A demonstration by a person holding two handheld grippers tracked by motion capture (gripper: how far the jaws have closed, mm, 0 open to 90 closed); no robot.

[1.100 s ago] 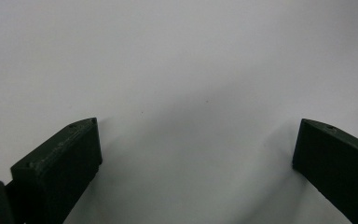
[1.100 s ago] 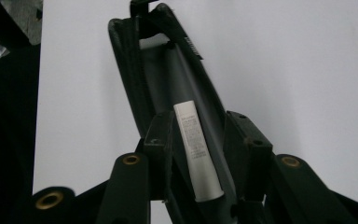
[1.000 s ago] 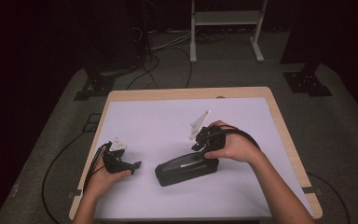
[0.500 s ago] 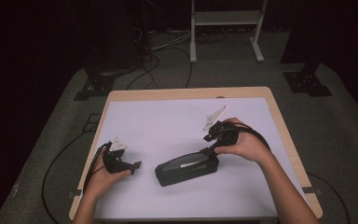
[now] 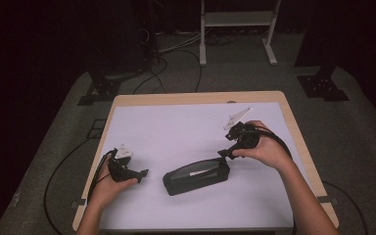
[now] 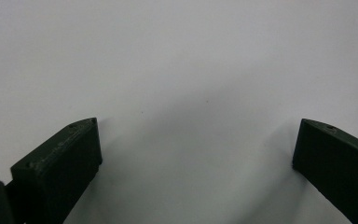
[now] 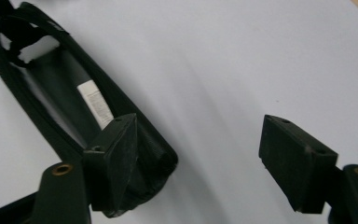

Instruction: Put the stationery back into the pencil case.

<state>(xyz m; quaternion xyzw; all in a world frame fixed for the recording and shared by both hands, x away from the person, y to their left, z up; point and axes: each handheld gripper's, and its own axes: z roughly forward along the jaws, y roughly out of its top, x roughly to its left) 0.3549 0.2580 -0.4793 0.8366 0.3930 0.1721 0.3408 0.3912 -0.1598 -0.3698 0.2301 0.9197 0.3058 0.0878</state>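
Note:
A black zip pouch (image 5: 196, 175) lies open in the middle of the white table top (image 5: 176, 127), with a grey lining and a white label (image 7: 95, 102) inside. My right gripper (image 5: 225, 152) hovers at the pouch's right end. Its jaws are open, and in the right gripper view (image 7: 200, 130) one fingertip (image 7: 116, 144) overlaps the pouch's (image 7: 51, 88) end while the other stands over bare table. My left gripper (image 5: 142, 172) rests at the front left, apart from the pouch. Its jaws are open (image 6: 196, 128) over the white surface, with nothing between them.
The table's wooden rim (image 5: 196, 98) frames the white top. On the dark floor behind stand a white metal frame (image 5: 237, 19), black stand bases (image 5: 323, 83) and cables (image 5: 166, 49). A cable (image 5: 63, 171) trails from the left gripper off the table's left side.
My right hand and gripper have drawn to the right, from above the pouch's middle to its right end. The pouch and the left gripper have stayed in place.

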